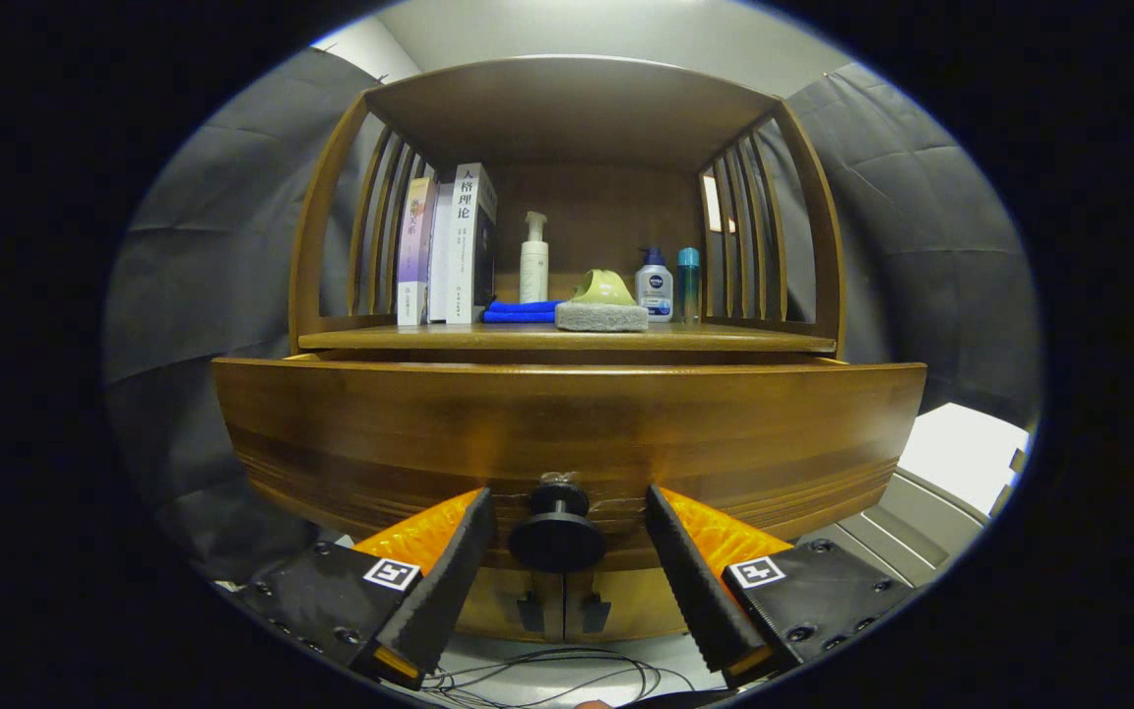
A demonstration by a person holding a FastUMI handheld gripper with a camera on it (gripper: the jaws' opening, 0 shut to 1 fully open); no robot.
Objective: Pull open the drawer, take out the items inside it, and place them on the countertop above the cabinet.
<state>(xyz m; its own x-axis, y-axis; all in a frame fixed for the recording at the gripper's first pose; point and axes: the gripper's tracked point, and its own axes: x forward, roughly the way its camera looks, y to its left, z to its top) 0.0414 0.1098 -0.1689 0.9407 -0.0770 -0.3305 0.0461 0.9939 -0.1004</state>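
A wooden cabinet [567,295] fills the view from the tongs' camera. Its drawer [567,433] stands pulled a little way out from the cabinet body, so a thin dark gap shows along the drawer's top edge, under the front edge of the tabletop [567,340]. The inside of the drawer cannot be seen from this low angle, so what it holds cannot be told.

The tongs [567,551] are apart, one finger on each side of the round dark knob [557,532] at the middle of the drawer front. Neither finger presses on the knob; a clear gap shows on both sides.

On the tabletop, under the cabinet's upper shelf, stand books [449,246] at the left edge, then a white pump bottle [534,258] toward the back, a folded blue cloth [523,311], a grey sponge [601,316] at the front edge with a green object [604,288] behind it, and two small bottles [667,286] toward the right edge (whether any of these came from the drawer cannot be told).

This scene fits either a drawer being pulled open or one being dealt with after emptying.

Risks, as a judgement: if the fingers close off-centre, they may slip off the small round knob. A pull that is not straight could jam the drawer in its runners. The tabletop's front edge is crowded, so anything set down there could knock the sponge off.
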